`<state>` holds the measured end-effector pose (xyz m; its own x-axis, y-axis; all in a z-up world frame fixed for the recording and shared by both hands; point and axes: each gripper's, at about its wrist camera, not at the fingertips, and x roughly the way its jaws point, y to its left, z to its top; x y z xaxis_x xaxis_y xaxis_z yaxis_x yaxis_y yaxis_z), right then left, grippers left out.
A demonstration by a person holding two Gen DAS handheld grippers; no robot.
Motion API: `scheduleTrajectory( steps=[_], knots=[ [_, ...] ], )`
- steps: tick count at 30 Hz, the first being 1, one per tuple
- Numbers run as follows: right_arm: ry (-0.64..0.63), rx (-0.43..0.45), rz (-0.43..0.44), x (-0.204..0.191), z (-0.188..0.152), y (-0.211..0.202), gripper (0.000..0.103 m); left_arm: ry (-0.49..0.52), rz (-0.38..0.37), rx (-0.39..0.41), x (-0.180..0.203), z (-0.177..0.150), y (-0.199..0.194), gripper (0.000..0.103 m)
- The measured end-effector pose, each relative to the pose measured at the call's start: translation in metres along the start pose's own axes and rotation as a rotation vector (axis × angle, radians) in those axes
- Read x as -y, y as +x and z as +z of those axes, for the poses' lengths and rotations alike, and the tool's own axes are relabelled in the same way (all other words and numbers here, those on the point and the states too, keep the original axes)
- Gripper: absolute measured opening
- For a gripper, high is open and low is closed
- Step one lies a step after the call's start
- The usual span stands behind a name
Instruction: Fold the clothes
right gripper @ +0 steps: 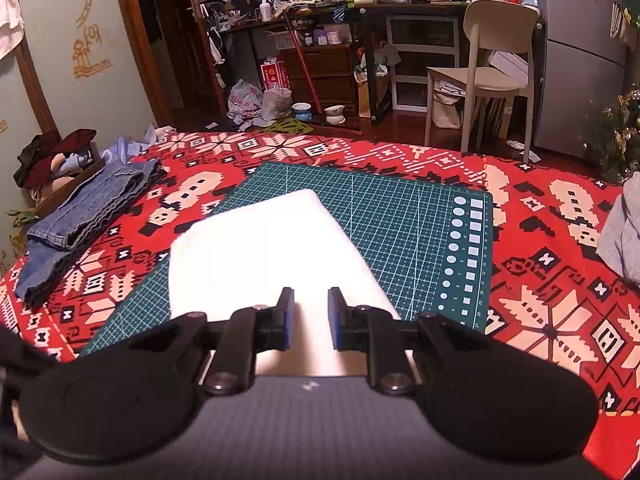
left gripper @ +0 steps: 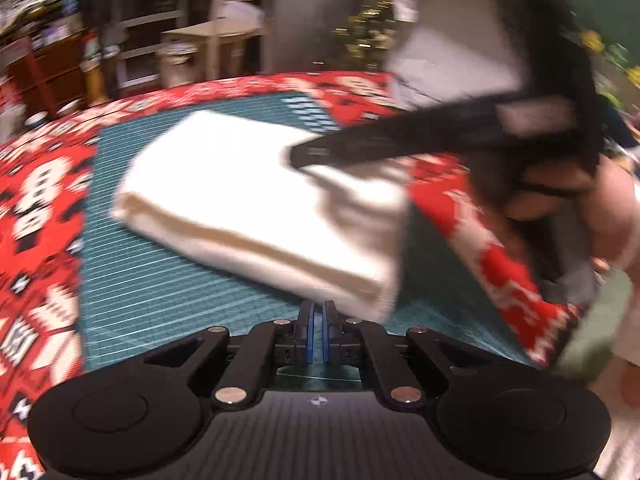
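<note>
A folded cloth (right gripper: 256, 248) lies on the cutting mat (right gripper: 400, 216); folded jeans (right gripper: 84, 216) lie near the tablecloth's (right gripper: 540, 280) left edge.

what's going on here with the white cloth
A person is folding clothes with two handheld tools. The white cloth lies folded on the green mat. The right tool hovers open at its near edge; the left tool is shut and holds nothing. Folded jeans lie off to the side.

Folded white cloth (right gripper: 264, 256) before parted claw (right gripper: 311, 300)
</note>
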<state>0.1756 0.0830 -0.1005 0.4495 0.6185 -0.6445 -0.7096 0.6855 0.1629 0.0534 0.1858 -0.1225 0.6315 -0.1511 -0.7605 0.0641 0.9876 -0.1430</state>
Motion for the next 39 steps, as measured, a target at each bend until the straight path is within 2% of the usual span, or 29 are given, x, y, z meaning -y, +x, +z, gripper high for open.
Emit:
scheduleTrajectory(
  steps=[8,11,15,19,21,24,30,33,39],
  knots=[
    [0.004,0.0,0.001,0.001,-0.001,0.0,0.02,-0.161,0.157,0.059,-0.045,0.015,0.022,0.003],
    [0.006,0.0,0.002,0.002,-0.001,0.0,0.02,-0.22,0.152,0.078,-0.059,0.017,0.021,0.003],
    [0.007,-0.002,0.002,0.002,-0.001,0.002,0.02,-0.171,0.139,0.077,-0.05,0.016,0.019,0.0],
    [0.009,-0.003,0.004,0.002,0.0,0.002,0.02,-0.062,0.119,0.063,-0.033,0.014,0.016,0.0],
    [0.009,-0.003,0.004,0.001,0.0,0.002,0.02,-0.039,0.126,0.061,-0.029,0.011,0.015,0.0],
    [0.01,-0.002,0.004,0.001,-0.001,0.002,0.02,-0.052,0.182,0.062,-0.035,0.013,0.019,0.003],
    [0.012,-0.001,0.005,0.002,-0.002,0.003,0.02,-0.186,0.245,0.115,-0.059,0.017,0.021,0.003],
    [0.014,-0.001,0.005,0.002,-0.002,0.003,0.02,-0.212,0.208,0.123,-0.065,0.018,0.019,0.001],
    [0.012,-0.001,0.004,0.002,-0.002,0.003,0.02,-0.138,0.137,0.085,-0.053,0.018,0.016,0.0]
  ],
)
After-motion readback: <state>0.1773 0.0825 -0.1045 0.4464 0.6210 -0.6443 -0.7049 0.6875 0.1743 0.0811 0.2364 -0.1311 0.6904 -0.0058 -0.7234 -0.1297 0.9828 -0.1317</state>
